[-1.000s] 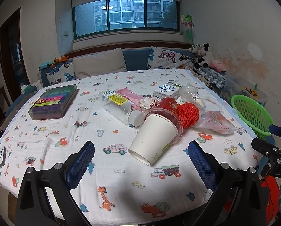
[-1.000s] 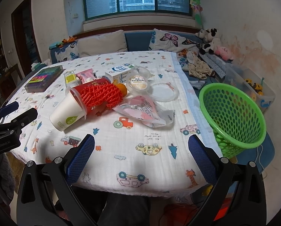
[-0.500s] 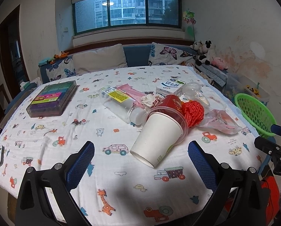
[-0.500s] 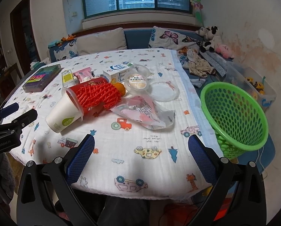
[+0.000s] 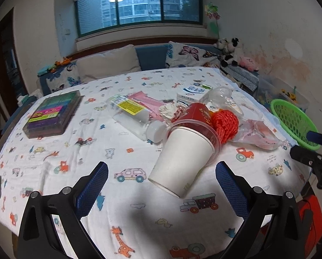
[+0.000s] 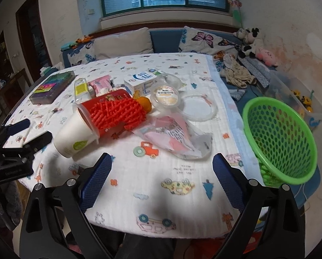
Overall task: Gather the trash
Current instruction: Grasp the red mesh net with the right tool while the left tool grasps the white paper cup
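On the table (image 5: pixel 53 161), both grippers, left (image 5: pixel 162 187) and right (image 6: pixel 162 177), are open and empty; the right's jaws just narrowed slightly. Best grab the cup (image 5: pixel 182 161) mid-body, then the basket (image 6: pixel 279 138).

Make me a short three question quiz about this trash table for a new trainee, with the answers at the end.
1. True or false: the white paper cup stands upright on the table.
2. Which side of the table, in the right wrist view, is the green basket on? A) left B) right C) far end
3. Fill in: both the left gripper and the right gripper are ____ and hold nothing.

Key:
1. False; it lies on its side, nested in a clear cup.
2. B; it sits past the table's right edge.
3. Open.
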